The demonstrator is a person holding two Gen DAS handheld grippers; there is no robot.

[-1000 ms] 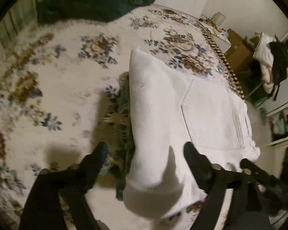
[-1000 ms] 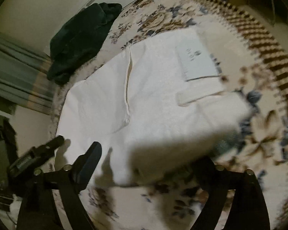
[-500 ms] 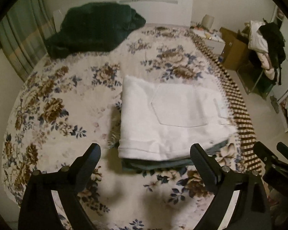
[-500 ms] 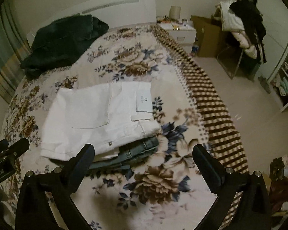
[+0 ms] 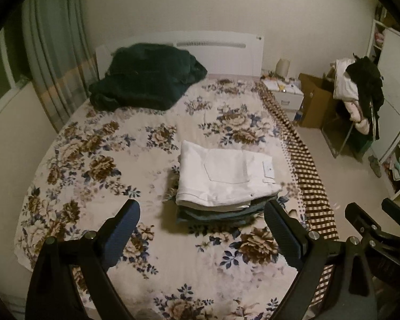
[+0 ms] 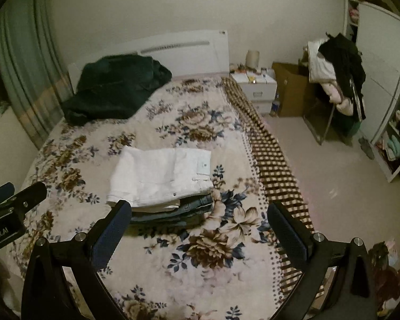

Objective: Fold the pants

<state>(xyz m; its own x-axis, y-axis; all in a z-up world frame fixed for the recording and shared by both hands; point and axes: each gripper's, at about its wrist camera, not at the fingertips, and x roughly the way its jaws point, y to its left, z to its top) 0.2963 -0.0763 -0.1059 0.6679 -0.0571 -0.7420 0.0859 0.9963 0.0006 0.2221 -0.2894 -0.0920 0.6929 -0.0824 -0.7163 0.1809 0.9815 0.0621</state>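
Landmark: the bed (image 5: pixel 74 176), covered by a flowered spread with a checked border down its right edge.
White pants (image 5: pixel 225 177): folded into a flat rectangle, back pocket and small label facing up, lying near the middle of the bed toward its right edge (also seen from the right wrist view (image 6: pixel 160 178)).
Stack beneath: the white pants rest on top of folded jeans (image 5: pixel 216 214); the blue denim edges show at the side nearer the cameras.
Left tongs (image 5: pixel 201 220): jaws spread wide with nothing between them, held above the foot end of the bed and apart from the stack; they opened a little further within the last second and have since held.
Right tongs (image 6: pixel 198 222): jaws likewise spread wide and empty, above the foot end of the bed, clear of the stack (their widening also fell within the last second).
Dark green blanket (image 5: pixel 149 80): heaped at the head of the bed, left side, against the white headboard (image 5: pixel 221 53).
Nightstand (image 6: pixel 256 86): white, just beside the head of the bed on its right, small items on top.
Cardboard box (image 6: pixel 290 93): on the floor beyond the nightstand, well apart from the bed.
Chair (image 6: pixel 333 80): right of the box, piled with light and dark clothes.
Curtain (image 5: pixel 53 53): hanging left of the bed.
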